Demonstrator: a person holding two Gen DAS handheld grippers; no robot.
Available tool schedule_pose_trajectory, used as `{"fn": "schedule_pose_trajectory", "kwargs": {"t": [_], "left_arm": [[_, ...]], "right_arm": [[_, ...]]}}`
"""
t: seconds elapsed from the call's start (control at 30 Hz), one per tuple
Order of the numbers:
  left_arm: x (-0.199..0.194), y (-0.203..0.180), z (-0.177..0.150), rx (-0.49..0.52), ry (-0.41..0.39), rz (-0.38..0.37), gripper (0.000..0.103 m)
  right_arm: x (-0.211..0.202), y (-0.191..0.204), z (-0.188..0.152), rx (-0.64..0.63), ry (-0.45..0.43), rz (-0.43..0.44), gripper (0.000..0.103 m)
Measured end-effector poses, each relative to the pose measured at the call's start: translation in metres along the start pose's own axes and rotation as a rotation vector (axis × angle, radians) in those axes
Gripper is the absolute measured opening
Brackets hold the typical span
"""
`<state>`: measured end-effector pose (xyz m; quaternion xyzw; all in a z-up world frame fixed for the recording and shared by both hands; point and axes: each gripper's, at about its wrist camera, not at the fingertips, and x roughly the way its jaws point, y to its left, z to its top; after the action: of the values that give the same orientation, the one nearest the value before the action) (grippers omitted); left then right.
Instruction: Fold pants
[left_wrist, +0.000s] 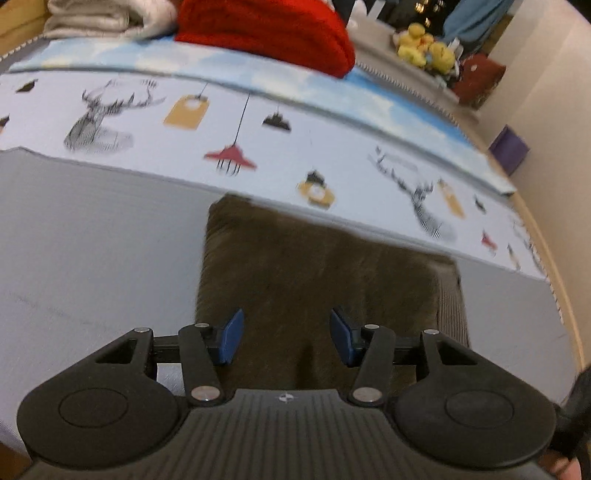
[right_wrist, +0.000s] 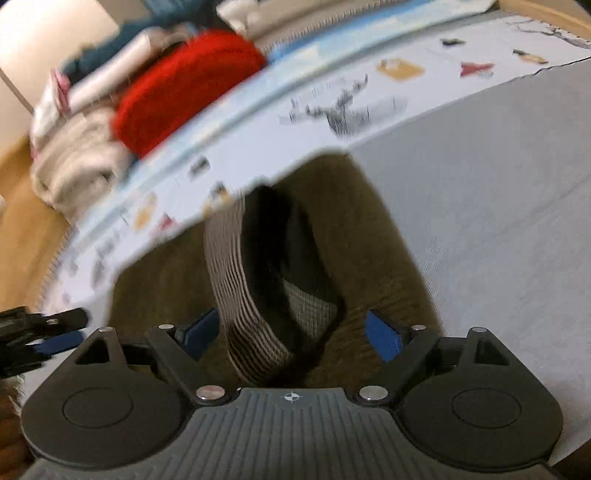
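Left wrist view, left gripper (left_wrist: 286, 334) tilted down over pants (left_wrist: 317, 280), jaws apart, right gripper (right_wrist: 291, 334) likewise.

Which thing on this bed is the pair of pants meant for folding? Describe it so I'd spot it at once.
Find the wide plain grey sheet, bordered by a pale sheet printed with deer heads. The pants lie on the grey part, right ahead of both grippers: a dark olive-brown fuzzy bundle with a striped ribbed waistband. The red knit and cream blanket sit farther back.
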<state>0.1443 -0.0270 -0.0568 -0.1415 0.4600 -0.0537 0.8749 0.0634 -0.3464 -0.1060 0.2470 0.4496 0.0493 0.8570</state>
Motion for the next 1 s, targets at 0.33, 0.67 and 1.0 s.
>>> {"fn": "schedule_pose_trajectory", "kwargs": {"t": [0.33,0.67,1.0], "left_arm": [[-0.019,0.02,-0.009,0.04,0.015,0.002,0.057],[-0.021,0.017,-0.009,0.035,-0.007,-0.06,0.055],[-0.025,-0.01,-0.021,0.171,0.011,-0.14,0.052]], "right_arm": [[0.009,0.037,-0.008,-0.103,-0.086,-0.097,0.04],[-0.079,0.037,0.011,-0.1,-0.37,0.062,0.027],[-0.051,-0.024,0.012,0.024,-0.12,-0.196,0.039]]}}
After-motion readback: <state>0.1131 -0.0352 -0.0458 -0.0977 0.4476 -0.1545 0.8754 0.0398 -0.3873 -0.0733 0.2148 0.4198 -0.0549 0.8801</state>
